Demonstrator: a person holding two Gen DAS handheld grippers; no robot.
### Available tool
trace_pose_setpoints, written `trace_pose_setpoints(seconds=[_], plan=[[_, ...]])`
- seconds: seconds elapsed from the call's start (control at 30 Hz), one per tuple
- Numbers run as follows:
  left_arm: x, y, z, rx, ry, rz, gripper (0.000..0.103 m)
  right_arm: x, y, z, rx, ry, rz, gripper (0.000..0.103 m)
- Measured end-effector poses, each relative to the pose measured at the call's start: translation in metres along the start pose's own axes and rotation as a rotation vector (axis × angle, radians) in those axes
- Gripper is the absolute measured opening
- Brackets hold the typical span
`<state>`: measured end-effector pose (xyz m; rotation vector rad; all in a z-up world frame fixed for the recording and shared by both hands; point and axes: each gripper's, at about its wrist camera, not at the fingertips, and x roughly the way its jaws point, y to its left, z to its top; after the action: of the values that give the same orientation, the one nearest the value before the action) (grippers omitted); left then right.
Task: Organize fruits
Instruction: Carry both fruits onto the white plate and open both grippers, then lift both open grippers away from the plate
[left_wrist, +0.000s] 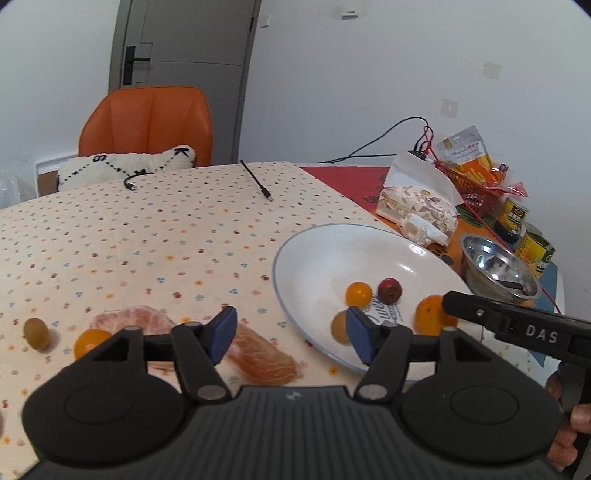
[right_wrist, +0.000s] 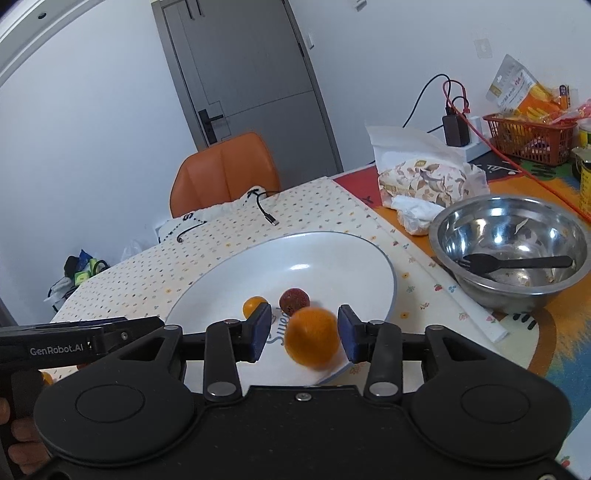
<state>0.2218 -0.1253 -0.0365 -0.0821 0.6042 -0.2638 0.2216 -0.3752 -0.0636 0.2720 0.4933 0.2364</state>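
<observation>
Four fruits are sitting in the plate (left_wrist: 295, 251); the right gripper (right_wrist: 303, 334), spread open, is releasing an orange (right_wrist: 313, 339) there. Empty and open, the left gripper (left_wrist: 291, 334) is hovering near peeled segments (left_wrist: 266, 354) left outside.

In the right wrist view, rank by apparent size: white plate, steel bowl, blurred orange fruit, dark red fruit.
1. white plate
2. steel bowl
3. orange fruit, though it sits nearest the camera, which inflates it
4. dark red fruit

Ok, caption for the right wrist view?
Open right gripper over white plate, orange fruit blurred between its fingers, apparently dropping.
</observation>
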Motion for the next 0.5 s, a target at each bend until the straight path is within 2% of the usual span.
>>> trace_pose_setpoints(seconds=[0.1,0.17,0.23,0.3,0.37,0.43,0.5], plan=[[-0.007,0.005,0.000,-0.016,-0.015,0.019,0.076,-0.003,0.001,0.000,0.000,0.001,0.006,0.042],[-0.011,0.007,0.000,-0.022,-0.023,0.027,0.080,-0.005,0.003,0.000,0.002,0.005,0.011,0.049],[-0.014,0.008,0.000,-0.019,-0.023,0.027,0.082,-0.007,0.005,-0.001,0.008,0.013,0.010,0.070],[-0.016,0.008,0.000,-0.016,-0.017,0.017,0.083,-0.010,0.007,-0.002,0.017,0.010,0.018,0.079],[-0.018,0.008,-0.001,-0.014,-0.012,0.008,0.084,-0.012,0.008,-0.003,0.020,0.012,0.029,0.082],[-0.021,0.008,-0.002,-0.011,-0.010,0.003,0.085,-0.013,0.010,-0.003,0.025,0.023,0.022,0.090],[-0.023,0.008,-0.002,-0.007,-0.004,0.001,0.085,-0.014,0.011,-0.003,0.031,0.022,0.019,0.093]])
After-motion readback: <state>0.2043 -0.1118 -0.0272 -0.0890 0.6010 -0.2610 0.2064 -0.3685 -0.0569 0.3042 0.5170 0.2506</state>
